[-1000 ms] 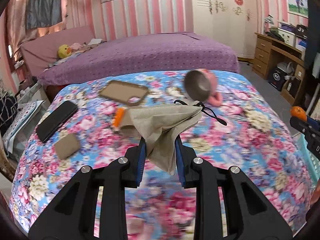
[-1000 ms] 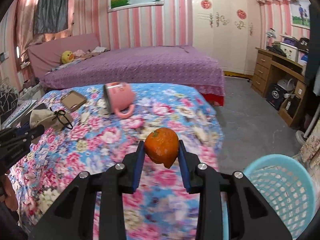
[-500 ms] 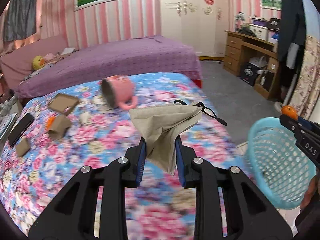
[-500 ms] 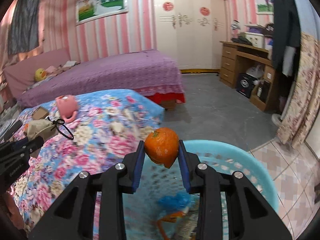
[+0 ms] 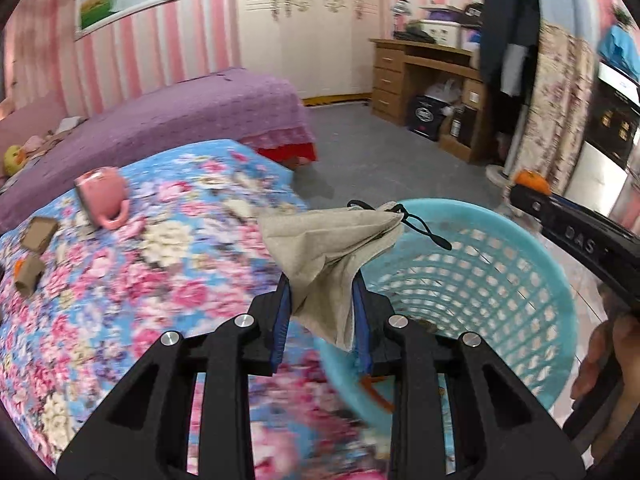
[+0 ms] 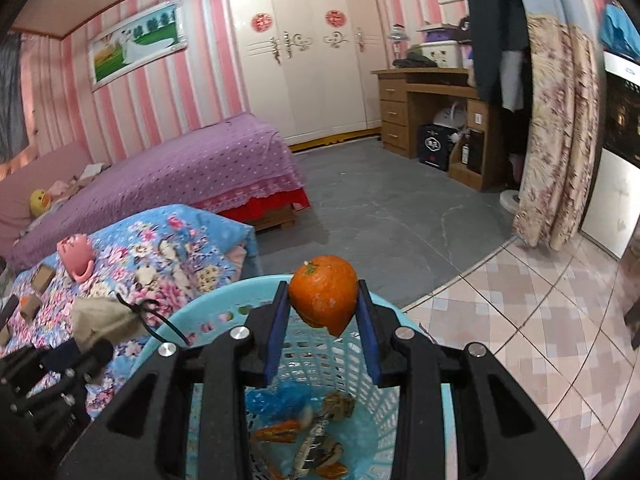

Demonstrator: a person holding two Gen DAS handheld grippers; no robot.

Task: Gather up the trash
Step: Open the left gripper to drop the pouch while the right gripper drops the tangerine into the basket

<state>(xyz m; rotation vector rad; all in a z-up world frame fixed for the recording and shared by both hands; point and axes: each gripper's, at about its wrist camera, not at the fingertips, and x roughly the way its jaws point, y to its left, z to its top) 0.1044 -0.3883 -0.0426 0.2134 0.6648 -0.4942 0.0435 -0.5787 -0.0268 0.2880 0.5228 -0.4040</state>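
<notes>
A beige cloth pouch with a black drawstring sits between the blue pads of my left gripper. Its jaws are opening, though the pads still touch the cloth. The pouch hangs at the near rim of a light blue plastic basket. My right gripper is shut on an orange piece of fruit right above the basket. Several scraps of trash lie on the basket's bottom. The pouch also shows at the lower left of the right wrist view.
A floral bedspread carries a tipped pink mug, a cardboard piece and a cardboard roll. Behind are a purple bed, a wooden desk and a flowered curtain. A person's hand holds the right tool.
Both grippers swung right, off the bed toward the basket. The fruit now hangs over the basket and the pouch has reached its rim.
</notes>
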